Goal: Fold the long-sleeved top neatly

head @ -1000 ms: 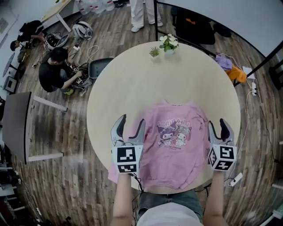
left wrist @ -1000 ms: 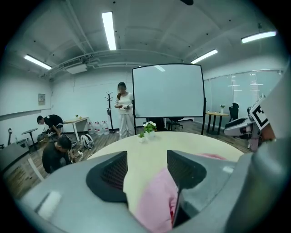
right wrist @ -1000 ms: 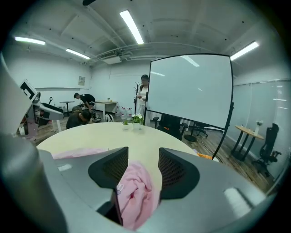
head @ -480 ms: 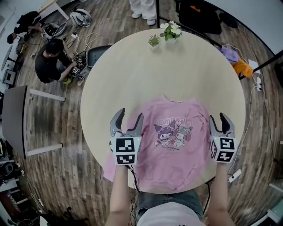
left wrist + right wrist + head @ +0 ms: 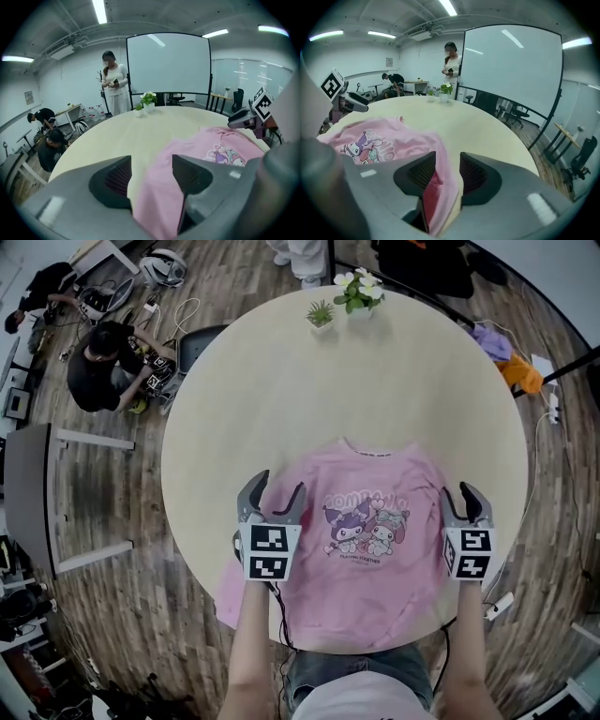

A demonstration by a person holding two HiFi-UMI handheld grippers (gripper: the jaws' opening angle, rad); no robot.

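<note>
A pink long-sleeved top (image 5: 375, 549) with a cartoon print lies face up on the near half of the round table (image 5: 281, 390). Its left sleeve (image 5: 234, 589) hangs over the table's edge. My left gripper (image 5: 273, 500) hovers over the top's left shoulder edge, open, with nothing between its jaws; pink cloth (image 5: 220, 150) lies below it. My right gripper (image 5: 461, 501) is at the top's right edge, its jaws narrow with bunched pink fabric (image 5: 436, 187) pinched between them.
Two small potted plants (image 5: 356, 289) stand at the table's far edge. A person (image 5: 103, 371) sits on the wooden floor to the far left among cables and gear. A grey desk (image 5: 37, 493) stands to the left, and a power strip (image 5: 497, 604) lies on the floor to the right.
The head view has shifted a little, so the table sits higher in frame. Both grippers keep their places at the top's two sides; the left stays open.
</note>
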